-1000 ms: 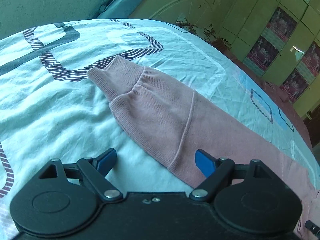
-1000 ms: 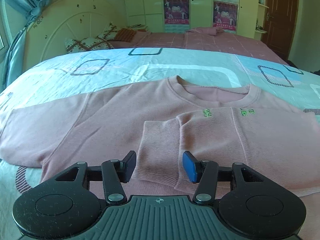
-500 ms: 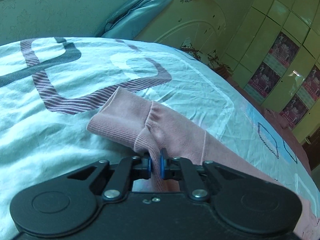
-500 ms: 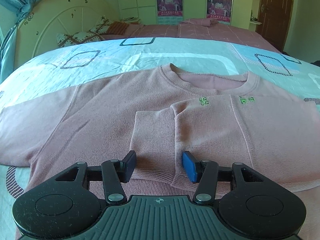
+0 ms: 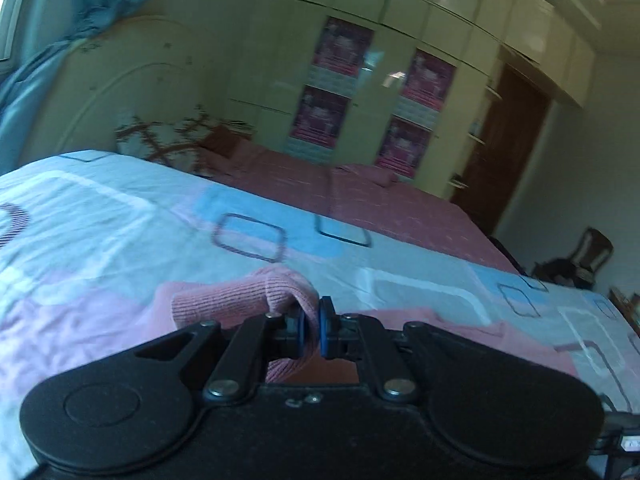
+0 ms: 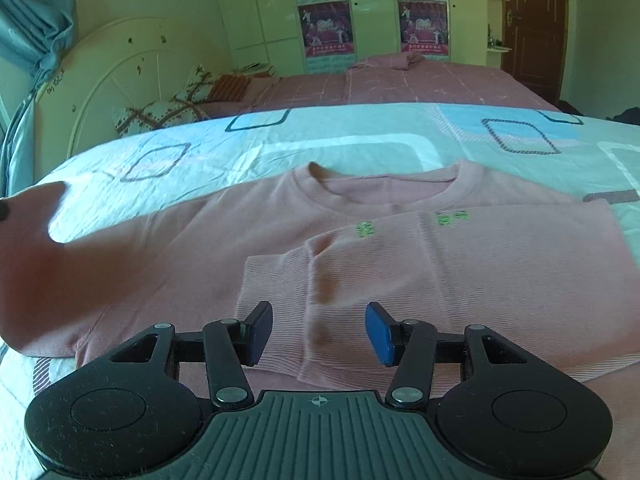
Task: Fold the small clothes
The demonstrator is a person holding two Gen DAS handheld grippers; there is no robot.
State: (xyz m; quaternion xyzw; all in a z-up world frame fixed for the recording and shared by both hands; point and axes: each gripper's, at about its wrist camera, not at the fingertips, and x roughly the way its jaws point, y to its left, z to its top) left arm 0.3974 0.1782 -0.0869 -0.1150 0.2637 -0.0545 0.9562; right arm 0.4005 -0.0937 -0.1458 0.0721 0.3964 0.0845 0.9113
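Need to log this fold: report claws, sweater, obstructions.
Left claw shut on sleeve cuff, lifted off bedsheet. Right claw open over folded sleeve. Sweater flat. Nothing in the way.

Daylit, motion-blurred left view, fisheye-bowed edges

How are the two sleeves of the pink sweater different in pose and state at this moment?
The left sleeve is pinched at its cuff in the shut left tool and lifted off the bedsheet; the right sleeve lies flat, folded across the sweater. The left sleeve is bunched and blurred; the right sleeve is smooth, with the open right tool above its cuff. Both are pink with ribbed cuffs.
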